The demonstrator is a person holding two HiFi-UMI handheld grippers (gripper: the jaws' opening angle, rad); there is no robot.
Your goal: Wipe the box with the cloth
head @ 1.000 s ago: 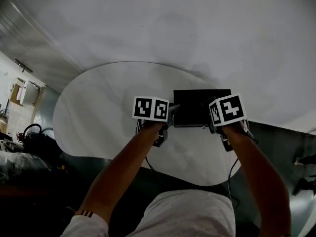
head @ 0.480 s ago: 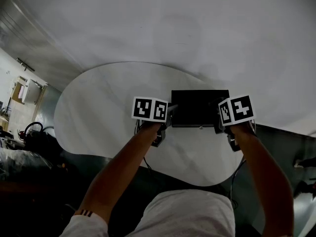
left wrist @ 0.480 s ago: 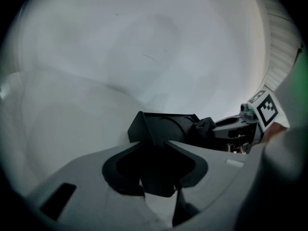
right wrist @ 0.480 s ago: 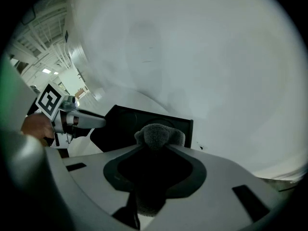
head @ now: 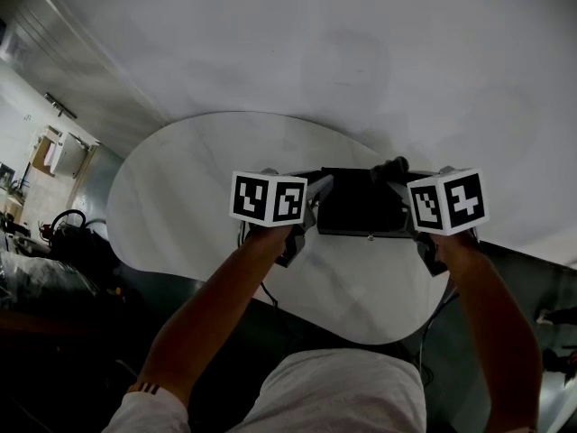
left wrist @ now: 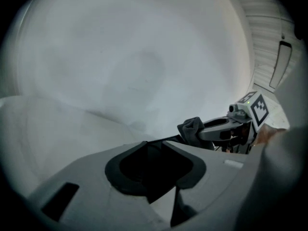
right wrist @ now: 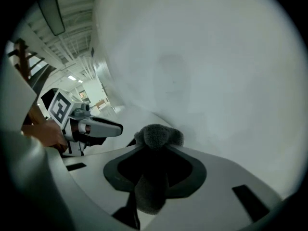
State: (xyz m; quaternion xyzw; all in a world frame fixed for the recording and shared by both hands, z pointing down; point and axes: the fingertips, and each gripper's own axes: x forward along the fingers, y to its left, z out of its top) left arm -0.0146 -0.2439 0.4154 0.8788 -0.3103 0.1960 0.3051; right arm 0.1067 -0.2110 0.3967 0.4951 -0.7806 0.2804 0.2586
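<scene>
The black box (head: pixel 359 204) is at the middle of the white oval table (head: pixel 180 206). My left gripper (head: pixel 317 192) has the box's left end (left wrist: pixel 150 163) between its jaws; they are closing and grip it. My right gripper (head: pixel 397 174) is at the box's far right corner, shut on a dark grey cloth (head: pixel 394 164). In the right gripper view the fuzzy cloth (right wrist: pixel 155 177) fills the jaws and bunches past the tips. In the left gripper view the right gripper (left wrist: pixel 224 129) and its cloth (left wrist: pixel 191 128) lie beyond the box. The left gripper (right wrist: pixel 96 126) shows in the right gripper view.
A pale grey floor surrounds the table. Dark clutter and cables (head: pixel 63 237) lie at the far left, off the table. The person's arms (head: pixel 216 305) reach over the table's near edge, with cords hanging below the grippers.
Both grippers have risen and look larger in the head view. The box's left end came up with the left gripper. The cloth now shows above the box's far right corner.
</scene>
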